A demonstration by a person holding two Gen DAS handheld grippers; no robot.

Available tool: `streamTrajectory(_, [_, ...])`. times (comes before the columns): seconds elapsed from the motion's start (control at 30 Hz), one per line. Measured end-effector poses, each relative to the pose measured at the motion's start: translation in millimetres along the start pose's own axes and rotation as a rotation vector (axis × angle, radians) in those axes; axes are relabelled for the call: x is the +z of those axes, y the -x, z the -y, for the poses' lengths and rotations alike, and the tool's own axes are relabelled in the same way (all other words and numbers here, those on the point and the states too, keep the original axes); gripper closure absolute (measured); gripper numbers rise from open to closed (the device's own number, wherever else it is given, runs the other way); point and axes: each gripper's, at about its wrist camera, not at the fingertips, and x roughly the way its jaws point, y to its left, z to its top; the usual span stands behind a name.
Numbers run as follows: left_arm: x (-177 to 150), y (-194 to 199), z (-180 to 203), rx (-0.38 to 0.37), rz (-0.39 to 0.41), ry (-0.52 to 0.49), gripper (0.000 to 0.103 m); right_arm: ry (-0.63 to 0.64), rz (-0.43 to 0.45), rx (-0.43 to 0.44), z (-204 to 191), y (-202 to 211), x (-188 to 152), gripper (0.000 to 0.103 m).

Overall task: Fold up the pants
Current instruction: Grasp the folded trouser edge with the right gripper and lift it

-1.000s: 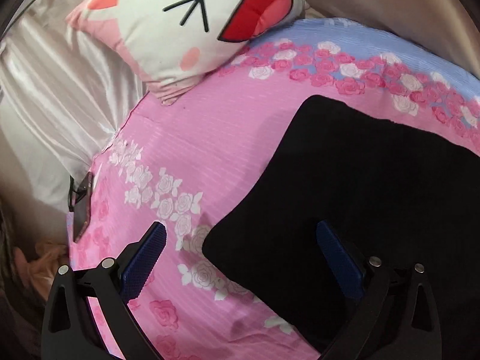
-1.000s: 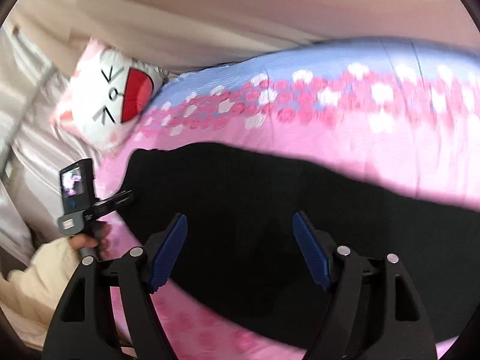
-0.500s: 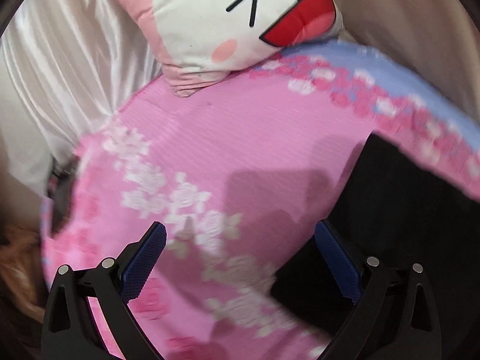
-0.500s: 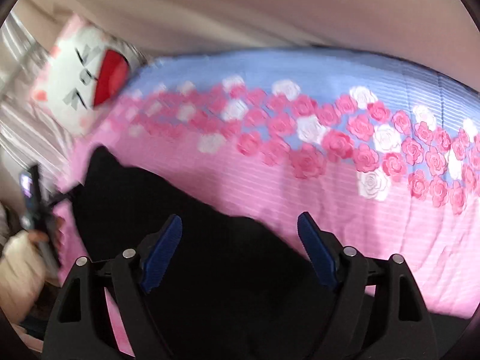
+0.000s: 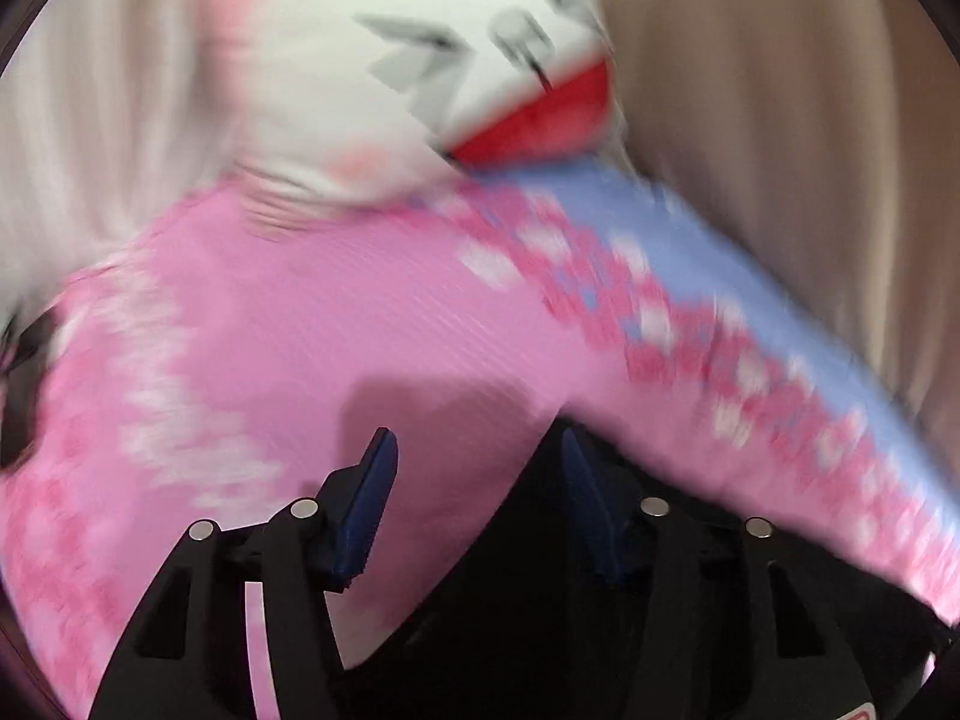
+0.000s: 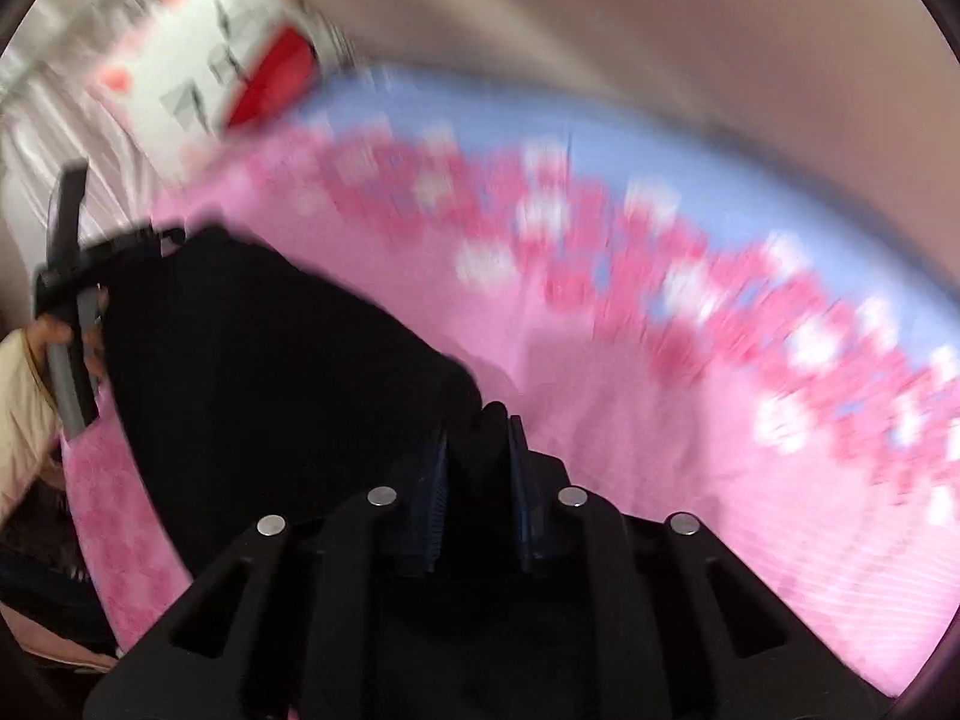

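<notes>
The black pants (image 6: 270, 360) lie on a pink flowered bedsheet (image 6: 660, 450). My right gripper (image 6: 477, 468) is closing, and its blue pads pinch the pants' far right corner, which bunches up between them. In the left wrist view the pants (image 5: 540, 630) fill the lower right. My left gripper (image 5: 477, 498) is closing at their upper left corner: the right finger lies over the black cloth and the left finger over the pink sheet, with a wide gap still between them. The right wrist view also shows the left gripper's body (image 6: 66, 276) in a person's hand at the pants' left edge.
A white cartoon-face pillow (image 5: 390, 60) lies at the head of the bed, also in the right wrist view (image 6: 204, 72). White satin cloth (image 5: 90, 150) hangs on the left, and a beige curtain (image 5: 780, 120) runs behind the bed. Both views are blurred.
Both grippers went from wide open to closing. The right one swung to the pants' right corner and pinched it. The left one shifted to their left corner and rolled.
</notes>
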Motion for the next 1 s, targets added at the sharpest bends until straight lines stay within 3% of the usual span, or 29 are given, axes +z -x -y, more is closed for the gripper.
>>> streamTrajectory(0.07, [-9,19,-21,0.039,-0.002,0.033,0.03,-0.049,0.086,0.052,-1,29,-4,0.084])
streamTrajectory(0.1, [-17,18,-28,0.071,-0.015,0.03,0.03,-0.064,0.083,0.058,1,24,-10,0.073])
streamTrajectory(0.13, [-27,13,-34,0.101,-0.038,0.014,0.03,-0.056,0.036,0.036,2,8,-16,0.052])
streamTrajectory(0.2, [-50,-10,-39,0.17,-0.123,-0.031,0.027,-0.021,-0.177,-0.113,9,-43,-32,0.049])
streamTrajectory(0.23, [-57,-11,-43,0.172,-0.121,-0.023,0.026,-0.064,-0.17,-0.103,13,-44,-35,0.051])
streamTrajectory(0.37, [-51,24,-52,0.17,-0.068,0.036,0.025,-0.219,0.042,-0.048,14,28,-40,0.048])
streamTrajectory(0.43, [-47,60,-50,0.224,0.024,0.009,0.022,-0.22,0.058,0.015,2,52,-56,0.048])
streamTrajectory(0.47, [-47,74,-45,0.235,0.06,-0.008,0.014,-0.19,0.033,0.04,-9,58,-67,0.048])
streamTrajectory(0.53, [-51,108,-24,0.26,0.173,-0.075,0.012,-0.073,-0.021,0.044,-34,61,-84,0.048])
streamTrajectory(0.6, [-56,118,-2,0.264,0.21,-0.153,0.012,0.036,-0.063,0.06,-60,47,-103,0.049])
streamTrajectory(0.67, [-76,112,33,0.3,0.207,-0.305,0.011,0.029,-0.214,0.082,-67,9,-132,0.046])
streamTrajectory(0.7, [-87,102,47,0.331,0.19,-0.376,0.011,0.089,-0.126,0.06,-74,16,-144,0.045])
streamTrajectory(0.73, [-99,93,59,0.369,0.166,-0.442,0.011,0.144,-0.124,0.056,-82,19,-151,0.045])
streamTrajectory(0.77, [-113,83,68,0.405,0.134,-0.496,0.011,0.182,-0.171,0.034,-89,19,-150,0.045])
streamTrajectory(0.8, [-124,75,73,0.419,0.109,-0.529,0.011,0.178,-0.178,0.071,-91,26,-142,0.047])
streamTrajectory(0.83, [-131,74,75,0.42,0.104,-0.533,0.011,0.144,-0.146,0.139,-89,37,-124,0.047])
streamTrajectory(0.87, [-137,73,75,0.42,0.107,-0.521,0.011,0.134,-0.098,0.148,-87,44,-109,0.047])
streamTrajectory(0.93, [-144,72,73,0.436,0.117,-0.515,0.011,0.127,0.015,0.133,-75,50,-57,0.043])
streamTrajectory(1.0, [-153,69,71,0.455,0.112,-0.538,0.011,0.104,0.037,0.099,-60,32,-18,0.042])
